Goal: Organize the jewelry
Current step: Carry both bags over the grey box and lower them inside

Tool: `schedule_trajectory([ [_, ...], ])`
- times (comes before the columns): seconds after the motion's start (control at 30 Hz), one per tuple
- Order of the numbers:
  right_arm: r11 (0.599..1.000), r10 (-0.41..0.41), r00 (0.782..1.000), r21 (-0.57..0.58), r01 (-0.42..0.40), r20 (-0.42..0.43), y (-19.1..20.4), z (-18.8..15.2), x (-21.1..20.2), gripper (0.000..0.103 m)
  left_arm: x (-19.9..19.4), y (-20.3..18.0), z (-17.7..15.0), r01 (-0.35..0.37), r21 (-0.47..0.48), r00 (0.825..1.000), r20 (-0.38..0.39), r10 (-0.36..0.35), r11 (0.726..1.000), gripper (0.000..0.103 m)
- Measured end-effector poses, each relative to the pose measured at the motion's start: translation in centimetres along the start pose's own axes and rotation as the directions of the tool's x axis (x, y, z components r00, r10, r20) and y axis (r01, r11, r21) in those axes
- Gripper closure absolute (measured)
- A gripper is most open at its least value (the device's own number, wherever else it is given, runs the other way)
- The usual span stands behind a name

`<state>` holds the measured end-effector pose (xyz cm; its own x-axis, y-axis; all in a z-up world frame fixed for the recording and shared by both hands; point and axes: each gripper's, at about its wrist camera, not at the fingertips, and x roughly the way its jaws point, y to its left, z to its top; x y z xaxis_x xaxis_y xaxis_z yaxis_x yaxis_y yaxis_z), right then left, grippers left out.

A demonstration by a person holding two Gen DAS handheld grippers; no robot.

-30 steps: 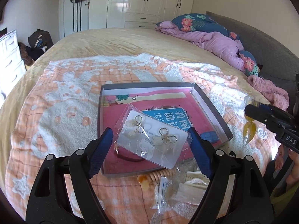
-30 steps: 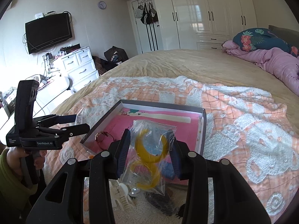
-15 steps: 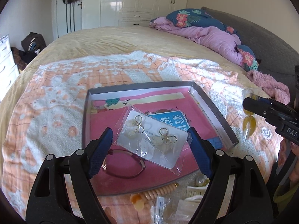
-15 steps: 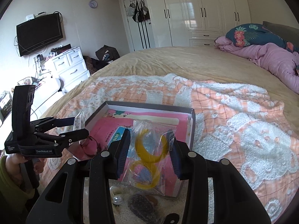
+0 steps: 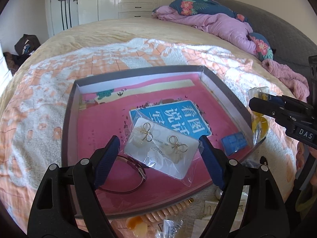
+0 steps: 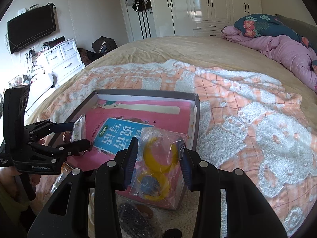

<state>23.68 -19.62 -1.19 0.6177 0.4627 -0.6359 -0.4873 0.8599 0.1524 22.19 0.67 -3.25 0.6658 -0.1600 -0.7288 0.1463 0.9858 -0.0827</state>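
Observation:
A shallow grey box (image 5: 223,91) lies on the bed blanket, with a pink book with a blue label (image 5: 178,117) in it. A dark red bangle (image 5: 130,180) rests on the book's near left part. My left gripper (image 5: 159,138) is shut on a clear bag with a white card of gold bow earrings (image 5: 162,150), just above the box's near half. My right gripper (image 6: 158,141) is shut on a clear bag of yellow hoops (image 6: 156,158) over the box's near right corner. Each gripper also shows in the other view: right gripper (image 5: 277,111), left gripper (image 6: 73,136).
Loose pieces lie on the blanket in front of the box: a peach coil tie (image 5: 168,212), a pearl (image 5: 219,193), small packets (image 5: 170,226), a dark beaded piece (image 6: 132,216). A purple quilt (image 5: 221,27) is heaped at the far right. A white dresser (image 6: 61,61) stands left of the bed.
Both grippers have sunk and moved forward toward the box, each still holding its bag. The box looks larger and nearer, and the bangle has come into fuller view.

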Motion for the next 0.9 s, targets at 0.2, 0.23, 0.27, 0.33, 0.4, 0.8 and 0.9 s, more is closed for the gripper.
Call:
schedule_trajectory([
  [0.2,1.0,-0.015,1.0,-0.007,0.015,-0.025,0.0,-0.5,1.0,0.064,0.7,-0.3,-0.3,0.001,0.013,1.0,-0.016,-0.001,1.0,0.029],
  [0.23,1.0,-0.017,0.999,-0.007,0.017,-0.028,0.0,-0.6,1.1,0.064,0.8,-0.4,-0.4,0.0,0.016,1.0,-0.018,0.0,1.0,0.029],
  [0.27,1.0,-0.019,0.999,-0.008,0.019,-0.032,0.1,-0.7,1.2,0.064,0.9,-0.4,-0.4,0.001,0.018,1.0,-0.021,-0.001,1.0,0.029],
  [0.33,1.0,-0.026,0.999,-0.013,0.025,-0.036,0.2,-0.8,1.4,0.063,1.0,-0.5,-0.4,0.001,0.023,1.0,-0.027,-0.001,1.0,0.029],
  [0.4,0.999,-0.03,0.999,-0.017,0.029,-0.037,0.3,-0.9,1.5,0.063,1.1,-0.6,-0.5,0.002,0.03,0.999,-0.032,-0.001,1.0,0.029],
  [0.8,1.0,-0.031,0.997,-0.006,0.031,-0.069,0.3,-1.4,2.8,0.056,1.9,-1.0,-0.7,0.013,0.057,0.998,-0.062,-0.009,0.998,0.028],
  [0.9,0.999,-0.032,0.997,0.0,0.032,-0.073,0.2,-1.5,2.8,0.05,2.0,-1.1,-0.8,0.014,0.064,0.998,-0.064,-0.01,0.998,0.028],
])
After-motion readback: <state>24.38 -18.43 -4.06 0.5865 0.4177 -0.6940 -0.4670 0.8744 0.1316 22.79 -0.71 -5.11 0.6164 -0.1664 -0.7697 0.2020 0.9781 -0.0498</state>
